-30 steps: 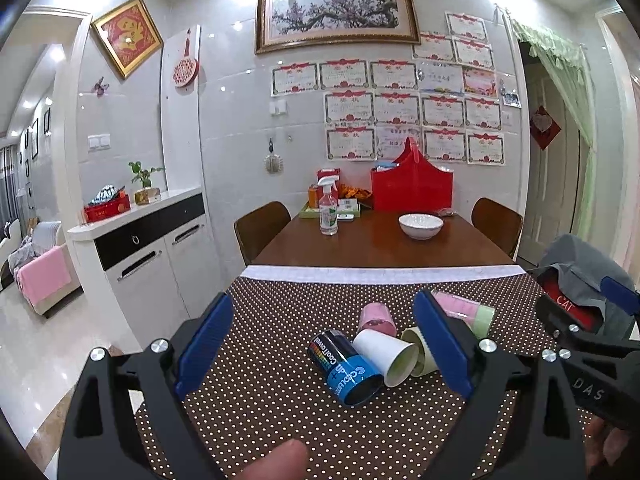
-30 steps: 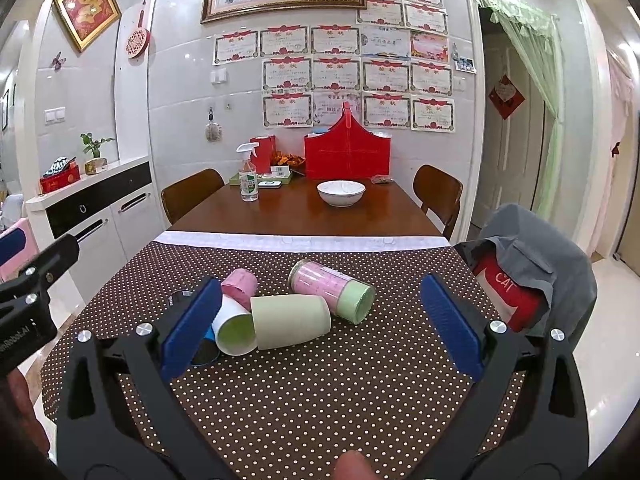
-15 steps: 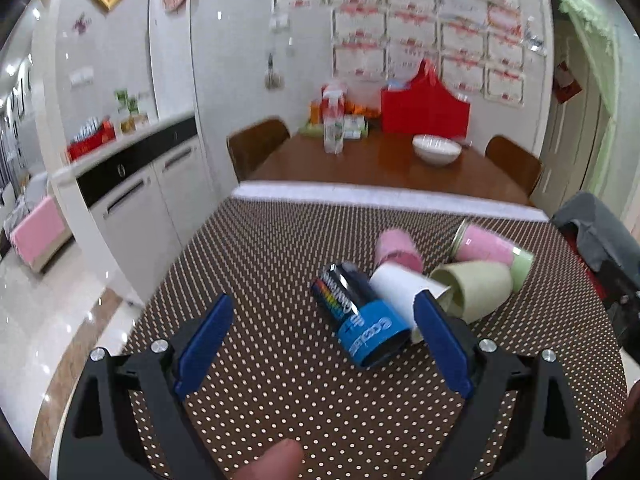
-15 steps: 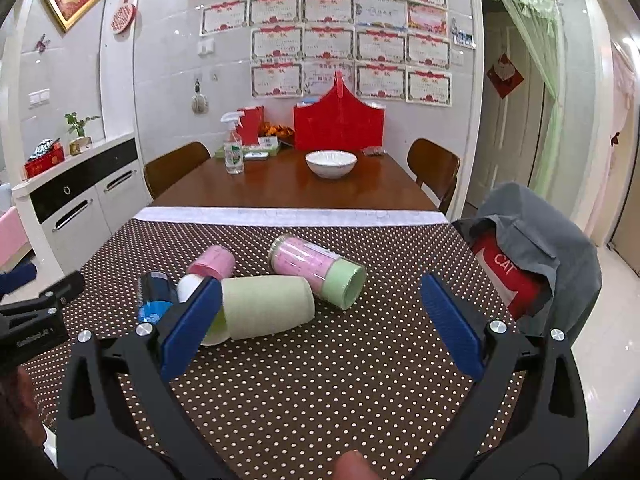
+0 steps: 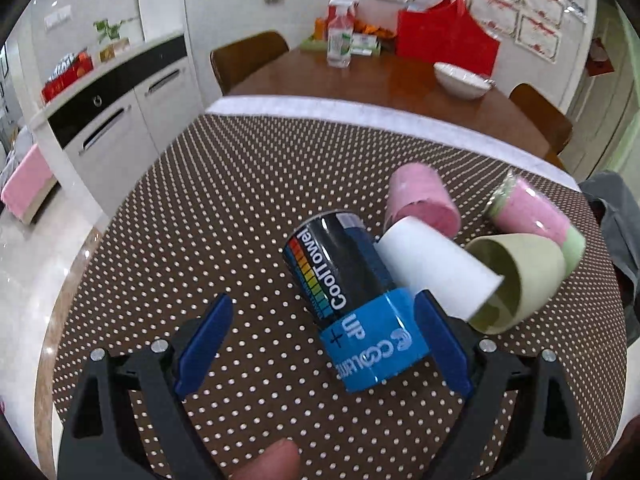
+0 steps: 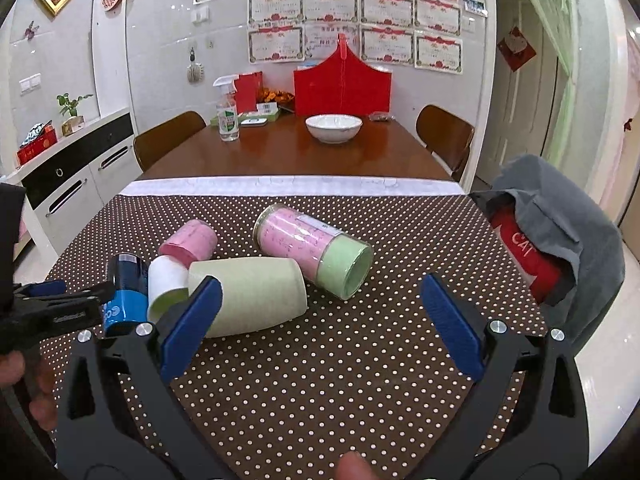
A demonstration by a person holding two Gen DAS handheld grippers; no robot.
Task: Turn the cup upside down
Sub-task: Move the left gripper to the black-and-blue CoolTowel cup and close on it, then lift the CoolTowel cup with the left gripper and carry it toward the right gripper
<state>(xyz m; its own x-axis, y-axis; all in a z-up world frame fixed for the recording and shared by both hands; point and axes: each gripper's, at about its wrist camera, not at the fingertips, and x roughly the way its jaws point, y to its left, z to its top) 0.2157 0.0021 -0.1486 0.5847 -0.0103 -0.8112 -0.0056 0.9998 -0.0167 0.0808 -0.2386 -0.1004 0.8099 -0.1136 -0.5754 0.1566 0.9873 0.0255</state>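
Left wrist view: camera has dropped and pushed in since half a second ago, cups now much larger in frame, wall pictures mostly out of view. left gripper (image 5: 324,332) jaws spread wide, same gap as before, holding nothing. Dark can-style cup (image 5: 352,296) with blue band lies on its side on the dotted tablecloth (image 5: 224,208), its blue end now between the fingers; right finger pad (image 5: 440,344) sits just beside or touching the blue band, cannot tell which, left pad well apart from it. white cup (image 5: 436,268) lies on its side touching the dark cup, its mouth end overlapping the open mouth of the pale green cup (image 5: 520,280). small pink cup (image 5: 420,204) behind, pink-and-green tumbler (image 5: 536,224) further right, both lying down

Right wrist view: barely changed from before, slightly closer and lower over the table. right gripper (image 6: 320,320) wide open, empty, hovering over bare tablecloth; its left finger overlaps the pale green cup (image 6: 256,296) in the picture, contact unclear. Left gripper (image 6: 60,304) has come in at the left edge beside the dark cup (image 6: 126,292). Tumbler (image 6: 316,252) on its side mid-table, white bowl (image 6: 334,128) far back on the wooden table (image 6: 280,156)
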